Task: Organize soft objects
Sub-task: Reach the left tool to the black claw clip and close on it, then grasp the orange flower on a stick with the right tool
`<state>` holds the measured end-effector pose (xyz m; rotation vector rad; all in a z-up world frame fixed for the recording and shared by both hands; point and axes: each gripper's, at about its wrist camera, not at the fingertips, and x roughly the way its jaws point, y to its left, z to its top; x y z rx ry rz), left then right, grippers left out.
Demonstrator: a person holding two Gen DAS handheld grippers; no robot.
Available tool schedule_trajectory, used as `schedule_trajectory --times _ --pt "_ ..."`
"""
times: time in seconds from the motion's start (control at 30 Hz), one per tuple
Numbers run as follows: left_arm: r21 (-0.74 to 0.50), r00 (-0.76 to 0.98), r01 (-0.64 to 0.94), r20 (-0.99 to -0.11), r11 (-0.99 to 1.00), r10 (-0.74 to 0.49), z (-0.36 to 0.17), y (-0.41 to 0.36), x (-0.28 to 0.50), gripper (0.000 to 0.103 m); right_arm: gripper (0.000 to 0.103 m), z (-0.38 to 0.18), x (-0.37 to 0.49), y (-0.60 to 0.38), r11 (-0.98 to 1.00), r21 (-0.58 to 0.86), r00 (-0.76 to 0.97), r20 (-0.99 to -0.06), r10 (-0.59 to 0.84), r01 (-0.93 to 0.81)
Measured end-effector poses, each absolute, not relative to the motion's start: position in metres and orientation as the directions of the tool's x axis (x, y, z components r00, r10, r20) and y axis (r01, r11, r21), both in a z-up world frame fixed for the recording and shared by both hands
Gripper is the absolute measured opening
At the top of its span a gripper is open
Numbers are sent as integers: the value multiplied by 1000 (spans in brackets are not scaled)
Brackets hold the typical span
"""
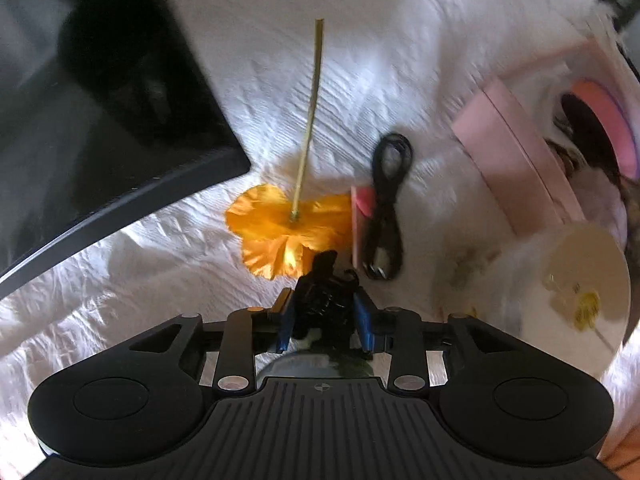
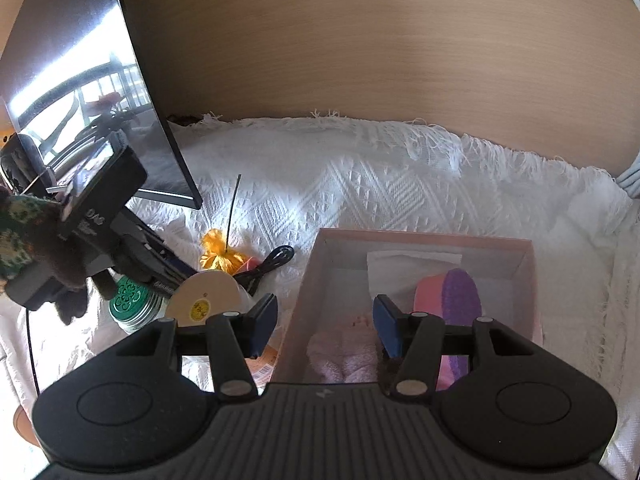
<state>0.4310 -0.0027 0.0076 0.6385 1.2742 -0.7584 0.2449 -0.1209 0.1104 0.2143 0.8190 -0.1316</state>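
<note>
My left gripper (image 1: pixel 325 322) points almost straight down with its blue fingers (image 1: pixel 286 324) spread wide. A small dark crumpled thing (image 1: pixel 324 300) sits between them; I see no pad pressing on it. Just beyond lie an orange fabric flower (image 1: pixel 288 232) on a thin stem and a coiled black cable (image 1: pixel 386 208). My right gripper (image 2: pixel 325 330) is open and empty over the near left corner of a pink box (image 2: pixel 304 280). Inside the box are a pink fluffy cloth (image 2: pixel 344 356), a pink and purple slipper (image 2: pixel 452 300) and a white cloth (image 2: pixel 414 268).
A black monitor (image 2: pixel 80 80) stands at the left on the white textured blanket (image 2: pixel 380 192). A green tin (image 2: pixel 132 304) and a round cream disc (image 2: pixel 208 296) lie beside the box. A wooden panel (image 2: pixel 360 40) rises behind. A green knit sleeve (image 2: pixel 20 232) holds the left gripper.
</note>
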Motion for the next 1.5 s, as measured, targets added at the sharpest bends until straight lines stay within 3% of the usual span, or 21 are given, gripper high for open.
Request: schedule_trajectory --times 0.23,0.43,0.73,0.87,1.03,1.17,1.2,1.37,1.43,1.47,1.5 --pt "-8 92 797 -986 604 -135 -3 -7 432 43 53 108 254 -117 972 110 659 -750 -55 206" --pt "-30 145 780 -963 625 -227 13 20 427 37 53 120 283 -107 981 76 648 -759 -60 180" --pt "-169 263 693 -846 701 -464 81 105 412 37 51 107 388 -106 913 344 536 -825 182 220" --pt "-211 320 650 -795 730 -515 107 149 401 37 37 74 439 -105 869 366 429 -879 206 333" --pt "-272 372 554 -764 787 -527 107 201 393 37 37 46 469 -79 910 330 312 -917 247 250" --pt "-302 382 493 -768 816 -514 93 228 389 37 41 41 481 -59 963 228 283 -942 181 145" --pt "-308 381 482 -770 820 -512 88 231 389 37 44 38 483 -57 965 223 272 -945 179 139" --pt "-333 354 434 -792 837 -498 62 239 389 37 44 14 496 -59 960 231 213 -957 195 158" --pt "-340 342 416 -801 844 -492 54 240 390 37 30 9 496 -59 966 209 194 -965 179 150" --pt "-341 338 406 -806 848 -486 52 240 390 37 11 9 496 -58 967 210 186 -965 183 141" --pt "-340 336 400 -810 851 -481 49 240 390 37 9 11 494 -58 967 219 184 -964 193 134"
